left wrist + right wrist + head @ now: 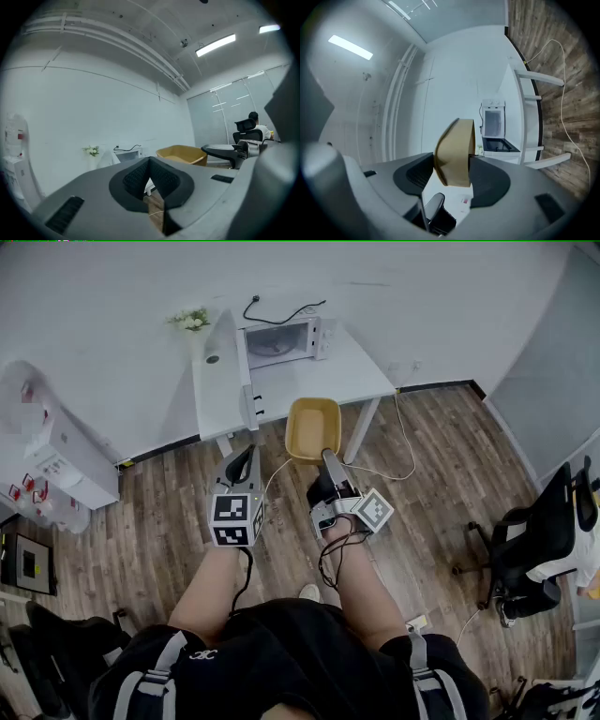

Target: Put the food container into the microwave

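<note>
A tan food container [312, 427] hangs in the air just in front of the white table [319, 381]. My right gripper [328, 459] is shut on its near rim, and in the right gripper view the container [454, 152] stands on edge between the jaws. The white microwave [281, 341] sits at the back of the table with its door [247, 371] swung open towards me; it also shows ahead as the microwave [493, 123]. My left gripper [245, 457] is held left of the container, jaws shut and empty, its pads [136, 180] meeting.
A small flower pot [192, 320] stands left of the microwave. A water dispenser [56, 446] is against the wall at the left. A black office chair [539, 540] is at the right. A cable [405, 442] trails over the wood floor by the table leg.
</note>
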The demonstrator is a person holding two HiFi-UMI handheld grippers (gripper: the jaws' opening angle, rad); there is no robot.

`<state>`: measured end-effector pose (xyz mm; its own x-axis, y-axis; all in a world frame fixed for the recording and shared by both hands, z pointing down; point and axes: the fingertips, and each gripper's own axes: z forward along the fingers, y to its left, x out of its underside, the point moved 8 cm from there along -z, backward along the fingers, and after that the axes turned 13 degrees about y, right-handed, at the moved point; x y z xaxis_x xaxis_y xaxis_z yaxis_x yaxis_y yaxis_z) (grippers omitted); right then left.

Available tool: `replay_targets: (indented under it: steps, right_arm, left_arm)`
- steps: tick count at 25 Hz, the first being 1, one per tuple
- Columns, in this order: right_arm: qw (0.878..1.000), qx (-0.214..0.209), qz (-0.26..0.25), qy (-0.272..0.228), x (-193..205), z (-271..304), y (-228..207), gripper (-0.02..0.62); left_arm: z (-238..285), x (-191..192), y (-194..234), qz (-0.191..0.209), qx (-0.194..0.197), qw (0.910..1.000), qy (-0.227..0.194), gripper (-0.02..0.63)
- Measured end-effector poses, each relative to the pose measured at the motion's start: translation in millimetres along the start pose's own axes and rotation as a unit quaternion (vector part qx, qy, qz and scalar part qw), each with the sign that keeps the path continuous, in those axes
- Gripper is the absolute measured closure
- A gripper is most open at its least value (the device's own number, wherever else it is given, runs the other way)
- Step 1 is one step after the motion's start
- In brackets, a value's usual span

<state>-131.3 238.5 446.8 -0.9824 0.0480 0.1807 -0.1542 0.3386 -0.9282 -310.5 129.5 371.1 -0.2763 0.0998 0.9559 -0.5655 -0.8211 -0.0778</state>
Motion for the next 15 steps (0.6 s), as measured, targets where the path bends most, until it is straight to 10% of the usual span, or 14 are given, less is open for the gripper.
replay_targets:
  steps: [15]
  right_arm:
    - [1.0, 0.005, 0.006, -0.002, -52, 0, -20, 0.357]
  left_arm:
    - [42, -10, -25, -0.014, -0.007, 0.9999, -0.001, 0.595]
